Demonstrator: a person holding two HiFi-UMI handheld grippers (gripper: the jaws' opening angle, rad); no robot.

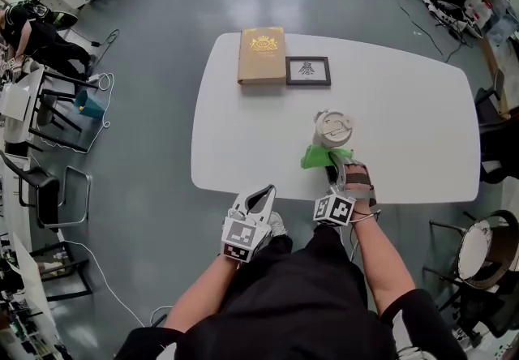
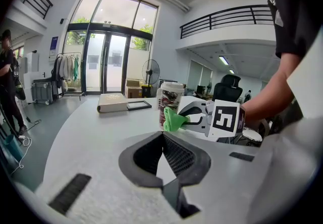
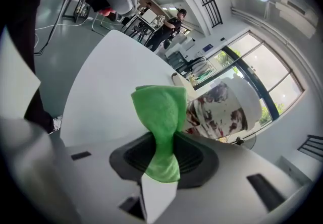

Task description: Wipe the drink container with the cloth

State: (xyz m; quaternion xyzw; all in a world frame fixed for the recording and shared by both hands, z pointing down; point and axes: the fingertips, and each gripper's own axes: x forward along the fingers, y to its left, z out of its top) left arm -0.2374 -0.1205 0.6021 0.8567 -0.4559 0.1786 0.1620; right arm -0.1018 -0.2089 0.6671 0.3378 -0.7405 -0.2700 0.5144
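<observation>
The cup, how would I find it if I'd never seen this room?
Look for the big white table on the grey floor. Near its edge closest to the person, away from the tan book and the black picture frame, stands a paper cup with a white lid. It is the only cup, and the right gripper holds a green cloth at its side.

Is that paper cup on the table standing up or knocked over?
Upright: the cup stands on its base on the table, lid on top, with the green cloth beside it.
</observation>
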